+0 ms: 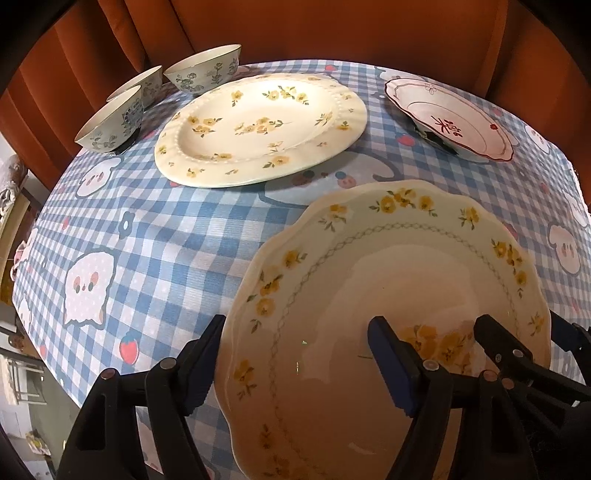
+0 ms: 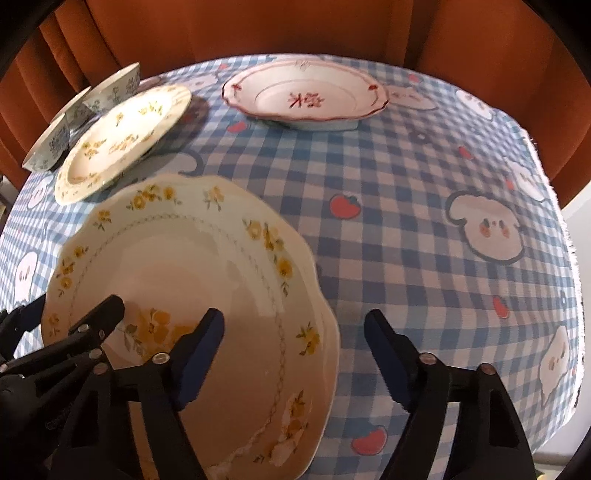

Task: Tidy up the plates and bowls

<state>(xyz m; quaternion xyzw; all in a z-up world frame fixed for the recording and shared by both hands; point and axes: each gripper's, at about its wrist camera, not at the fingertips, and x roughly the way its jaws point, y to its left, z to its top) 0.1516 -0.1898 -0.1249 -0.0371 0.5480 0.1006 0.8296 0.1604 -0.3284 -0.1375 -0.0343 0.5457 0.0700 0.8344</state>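
Observation:
A scalloped cream plate with yellow flowers (image 1: 388, 291) lies near the front of the table, also in the right wrist view (image 2: 192, 258). My left gripper (image 1: 295, 358) is open astride its left rim, one finger over the plate. My right gripper (image 2: 295, 354) is open astride its right rim. A round yellow-flowered plate (image 1: 258, 125) lies at the back; it also shows in the right wrist view (image 2: 122, 140). A red-trimmed deep plate (image 1: 454, 118) sits at the back right, seen too in the right wrist view (image 2: 306, 99). Three green floral bowls (image 1: 207, 70) stand at the back left.
A blue gingham tablecloth (image 2: 424, 206) with cartoon prints covers the round table. An orange curtain (image 1: 332, 29) hangs behind it. The table's edge drops off at the right (image 2: 569, 236) and at the left (image 1: 22, 280).

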